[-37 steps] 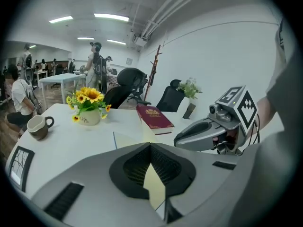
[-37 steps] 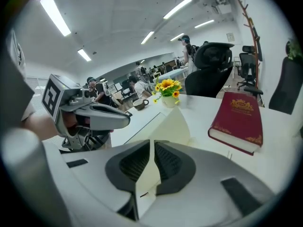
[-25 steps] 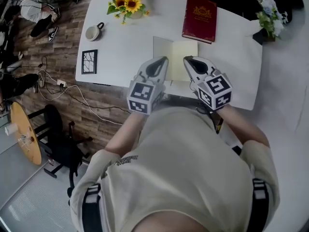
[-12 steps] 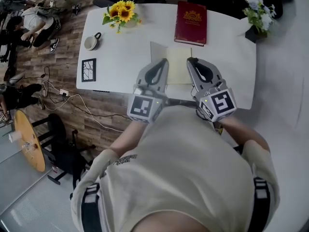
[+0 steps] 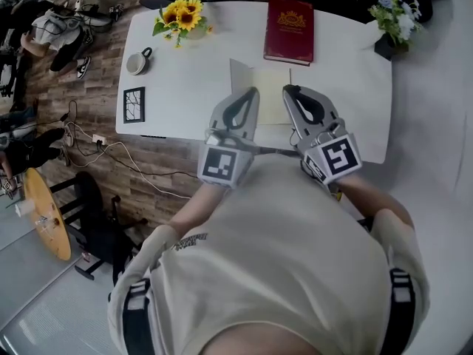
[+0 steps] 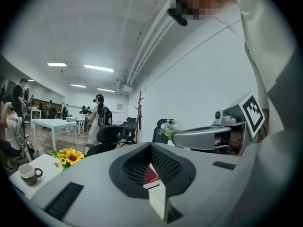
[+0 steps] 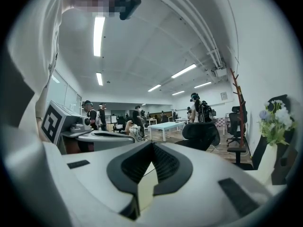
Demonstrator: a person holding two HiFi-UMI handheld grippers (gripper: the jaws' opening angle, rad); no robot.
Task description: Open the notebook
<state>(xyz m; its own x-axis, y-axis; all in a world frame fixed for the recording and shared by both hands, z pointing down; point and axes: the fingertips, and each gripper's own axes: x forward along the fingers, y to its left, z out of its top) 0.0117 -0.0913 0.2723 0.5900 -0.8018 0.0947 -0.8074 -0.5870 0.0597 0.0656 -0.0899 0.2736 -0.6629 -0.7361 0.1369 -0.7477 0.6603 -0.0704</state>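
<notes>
The notebook (image 5: 272,98) lies open by the near edge of the white surface (image 5: 185,72), left tongs (image 5: 253,92) and right tongs (image 5: 287,90) both closed, empty, over it.

Cream notebook (image 5: 271,95), red book (image 5: 289,30), white table (image 5: 185,72)

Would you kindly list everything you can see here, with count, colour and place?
white table: one, white, centre
open cream-paged notebook: one, cream, table's near edge, between the grippers
dark red hardcover book: one, red, far edge
sunflower bouquet: one, yellow, far left corner
grey mug: one, grey, left side
black-framed picture: one, black, near left corner
pale flowers in a black vase: one, white-blue, far right corner
round wooden table: one, tan, left floor
left gripper: one, grey, shut, empty
right gripper: one, grey, shut, empty
</notes>
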